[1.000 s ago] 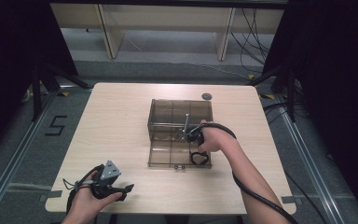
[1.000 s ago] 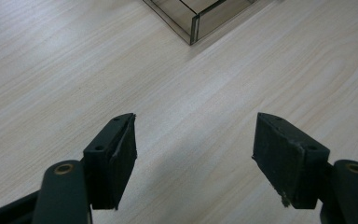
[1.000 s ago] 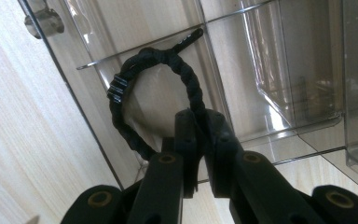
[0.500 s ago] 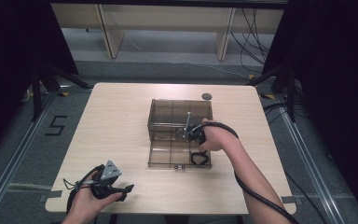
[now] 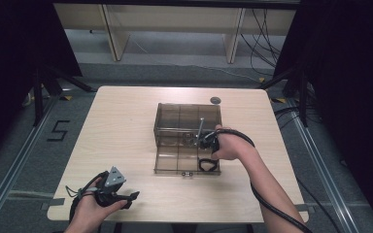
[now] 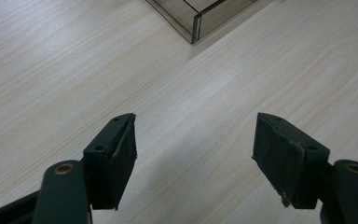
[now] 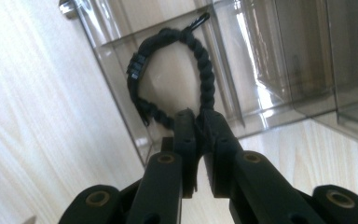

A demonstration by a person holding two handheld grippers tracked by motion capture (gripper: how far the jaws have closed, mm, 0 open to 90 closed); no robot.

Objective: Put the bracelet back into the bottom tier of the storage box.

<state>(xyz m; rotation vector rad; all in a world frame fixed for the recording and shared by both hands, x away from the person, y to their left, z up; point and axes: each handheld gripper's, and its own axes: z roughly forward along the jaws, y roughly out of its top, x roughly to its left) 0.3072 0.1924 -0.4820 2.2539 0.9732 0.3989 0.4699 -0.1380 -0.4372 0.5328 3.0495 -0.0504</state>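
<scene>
A pale wooden table [image 5: 126, 126] is carrying a smoky clear plastic organizer box [image 5: 187, 127], its lid lying open toward the person.

At the left, near the table's front edge, the left gripper [image 5: 118, 193] is resting in the person's left hand, well apart from the box. Its jaws are standing wide with nothing between them, just bare wood; it has not shifted over the last second.

At the right, the right gripper [image 7: 198, 133] is hovering over the open lid, its jaws pinched tight on a black braided bracelet [image 7: 168, 77]. The loop is lying in the lid's right-hand compartment, touching its floor and arching against the clear divider walls. From the high view, the bracelet [image 5: 208, 165] is sitting just in front of the person's right hand.

Little has changed in the last second: the right hand is staying almost exactly in place. That probably means the bracelet is either just being gripped or about to be let go; which one cannot be told.
</scene>
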